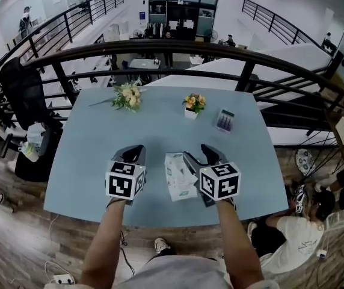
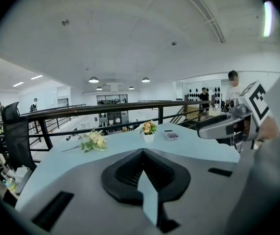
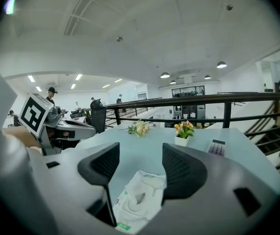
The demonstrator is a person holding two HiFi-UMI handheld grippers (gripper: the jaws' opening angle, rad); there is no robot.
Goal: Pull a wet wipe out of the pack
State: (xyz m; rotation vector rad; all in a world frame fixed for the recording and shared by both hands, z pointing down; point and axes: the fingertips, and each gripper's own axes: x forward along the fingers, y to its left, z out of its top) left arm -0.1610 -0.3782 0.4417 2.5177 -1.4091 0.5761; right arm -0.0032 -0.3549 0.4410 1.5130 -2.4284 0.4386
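the wet wipe pack [image 3: 137,199] lies on the worktop [image 1: 94,161], just below the right hand-held gripper [image 3: 140,153], its jaws apart and empty. the left hand-held gripper [image 2: 142,153] is closed on nothing.

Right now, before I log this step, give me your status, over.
Left gripper shut, empty. Right gripper open, jaws over the wipe pack. Pack flat on table, not gripped. Flower pot, calculator well behind.

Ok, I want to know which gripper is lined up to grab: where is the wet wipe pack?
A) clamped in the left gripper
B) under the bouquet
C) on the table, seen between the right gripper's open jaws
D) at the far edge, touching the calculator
C: in the right gripper view the wet wipe pack lies on the table, framed by the right gripper, whose jaws stand apart.
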